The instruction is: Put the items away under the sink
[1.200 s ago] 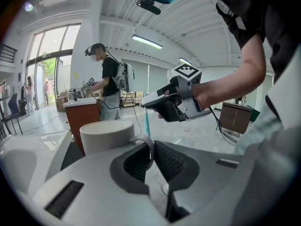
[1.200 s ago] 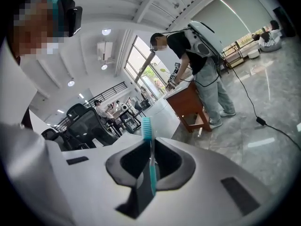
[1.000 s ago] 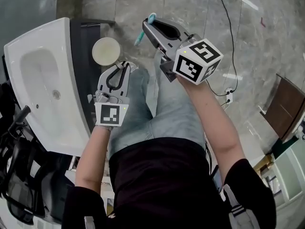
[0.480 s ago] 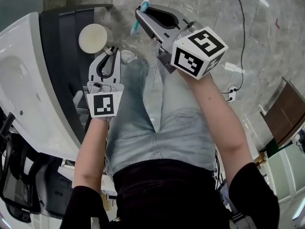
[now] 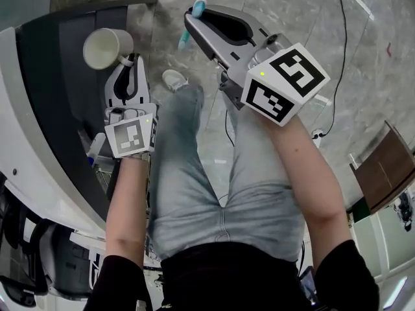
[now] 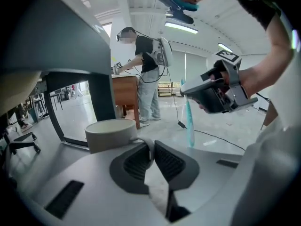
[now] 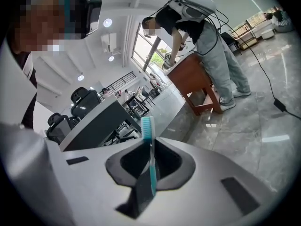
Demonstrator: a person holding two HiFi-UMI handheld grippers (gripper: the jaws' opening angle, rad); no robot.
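A cream mug (image 5: 102, 48) hangs by its handle in my left gripper (image 5: 131, 62), whose jaws are shut on that handle, over the dark cabinet (image 5: 61, 89) beneath the white sink (image 5: 26, 148). In the left gripper view the mug (image 6: 110, 133) sits just ahead of the jaws, its handle pinched between the ribbed pads (image 6: 167, 160). My right gripper (image 5: 192, 19) is shut on a teal toothbrush (image 5: 196, 6), held out over the marble floor. The toothbrush (image 7: 149, 154) stands upright between the shut jaws of the right gripper (image 7: 151, 149), bristle end up.
My own jeans-clad legs (image 5: 194, 173) and a shoe (image 5: 174, 80) are below the grippers. A black cable (image 5: 337, 57) runs across the floor. Office chairs (image 5: 26, 264) crowd the lower left. Another person (image 6: 146, 79) works at a wooden table (image 6: 124, 95) farther off.
Both grippers have sunk lower. The left one with the mug has moved left, from over the legs to over the dark cabinet. The sink basin has slid out at the left edge.
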